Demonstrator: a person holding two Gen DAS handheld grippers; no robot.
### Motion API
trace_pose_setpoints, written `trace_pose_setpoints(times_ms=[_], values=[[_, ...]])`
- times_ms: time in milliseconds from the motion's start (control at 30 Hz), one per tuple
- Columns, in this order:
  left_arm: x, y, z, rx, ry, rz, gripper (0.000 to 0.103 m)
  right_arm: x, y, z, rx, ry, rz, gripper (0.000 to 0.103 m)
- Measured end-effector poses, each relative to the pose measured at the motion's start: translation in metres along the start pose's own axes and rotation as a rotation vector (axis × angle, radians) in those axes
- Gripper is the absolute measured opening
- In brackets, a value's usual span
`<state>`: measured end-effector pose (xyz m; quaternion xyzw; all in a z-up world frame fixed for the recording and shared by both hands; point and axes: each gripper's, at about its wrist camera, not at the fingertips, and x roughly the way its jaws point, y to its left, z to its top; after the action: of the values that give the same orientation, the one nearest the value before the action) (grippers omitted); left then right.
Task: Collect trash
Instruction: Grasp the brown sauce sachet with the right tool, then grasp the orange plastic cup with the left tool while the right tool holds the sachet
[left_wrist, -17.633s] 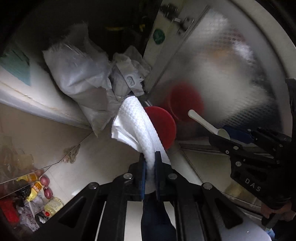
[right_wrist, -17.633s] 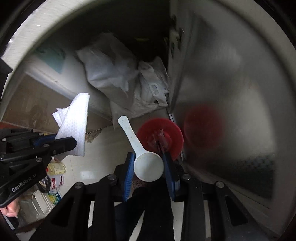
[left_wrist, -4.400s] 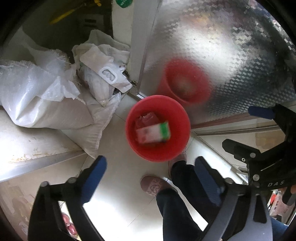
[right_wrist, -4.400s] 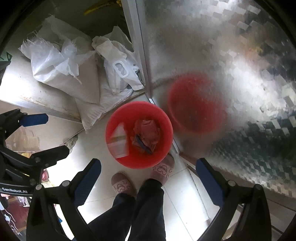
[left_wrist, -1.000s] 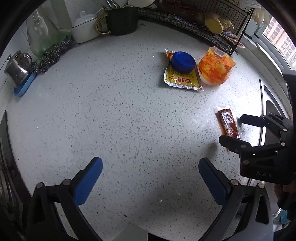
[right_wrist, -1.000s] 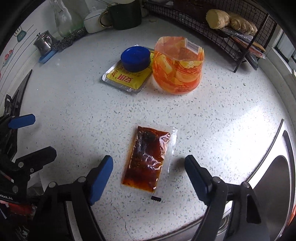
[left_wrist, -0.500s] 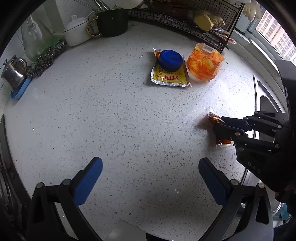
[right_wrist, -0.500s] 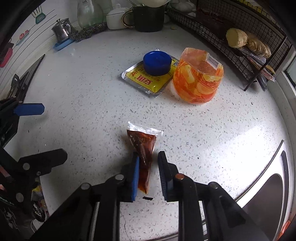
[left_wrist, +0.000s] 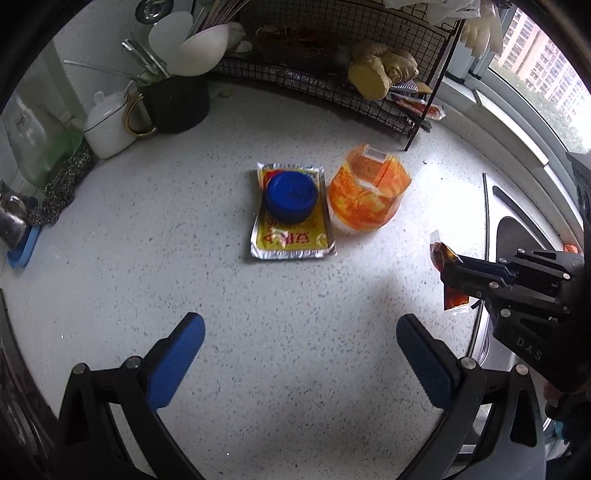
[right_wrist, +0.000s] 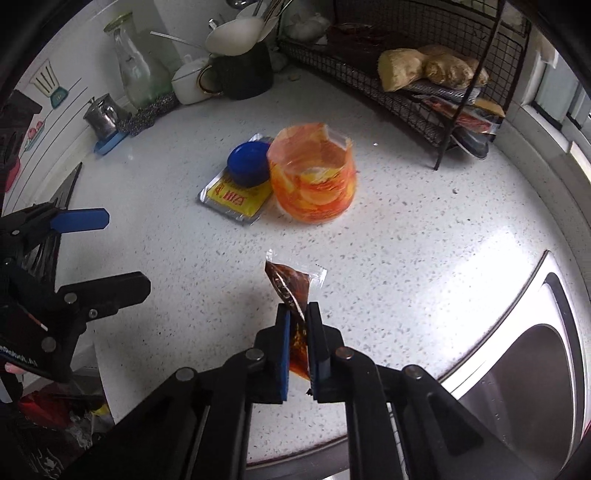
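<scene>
A brown sauce sachet hangs above the speckled white counter. My right gripper is shut on the sachet's lower half, its jaws closing the last bit with both pads pressing it. In the left wrist view the sachet and right gripper show at the right edge. My left gripper stands open and holds nothing, above bare counter. Beyond it a blue lid sits on a yellow foil packet, with an orange plastic wrapper upright beside them.
A black wire rack with ginger lines the back. At the back left stand a dark mug of utensils and a white lidded pot. A steel sink lies to the right, and the counter's front edge is near.
My right gripper shut on the sachet and lifted it off the counter. My left gripper, still open, moved closer to the blue lid and the orange wrapper.
</scene>
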<state>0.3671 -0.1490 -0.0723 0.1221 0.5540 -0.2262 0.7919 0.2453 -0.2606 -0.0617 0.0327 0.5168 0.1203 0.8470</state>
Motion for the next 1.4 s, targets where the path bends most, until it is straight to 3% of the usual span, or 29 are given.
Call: trace_pose_setpoints(times_ms=[200,600,767,900,1000,1167,1300,1400], values=[[0.013,-0.019,0.037,0.075,-0.020,-0.009,0.103,-0.020,-0.036,0.017,0.049,-0.058,-0.053,0.007],[0.061,-0.050,0.092,0.184,-0.008,-0.005,0.103,-0.003,-0.086,0.036,0.164,-0.067,-0.067,0.007],[0.078,-0.059,0.098,0.225,0.016,-0.007,0.102,0.001,-0.097,0.035,0.203,-0.060,-0.059,0.007],[0.087,-0.066,0.101,0.220,0.042,-0.036,0.075,-0.001,-0.107,0.033,0.221,-0.059,-0.062,0.007],[0.091,-0.071,0.098,0.235,0.057,-0.026,0.066,-0.004,-0.111,0.028,0.235,-0.055,-0.064,0.007],[0.083,-0.078,0.087,0.243,0.050,-0.060,0.064,-0.016,-0.112,0.021,0.241,-0.061,-0.070,0.007],[0.061,-0.079,0.076,0.216,0.028,-0.110,0.064,-0.027,-0.103,0.017,0.239,-0.071,-0.072,0.007],[0.040,-0.076,0.063,0.215,0.011,-0.108,0.064,-0.037,-0.087,0.012,0.226,-0.078,-0.078,0.007]])
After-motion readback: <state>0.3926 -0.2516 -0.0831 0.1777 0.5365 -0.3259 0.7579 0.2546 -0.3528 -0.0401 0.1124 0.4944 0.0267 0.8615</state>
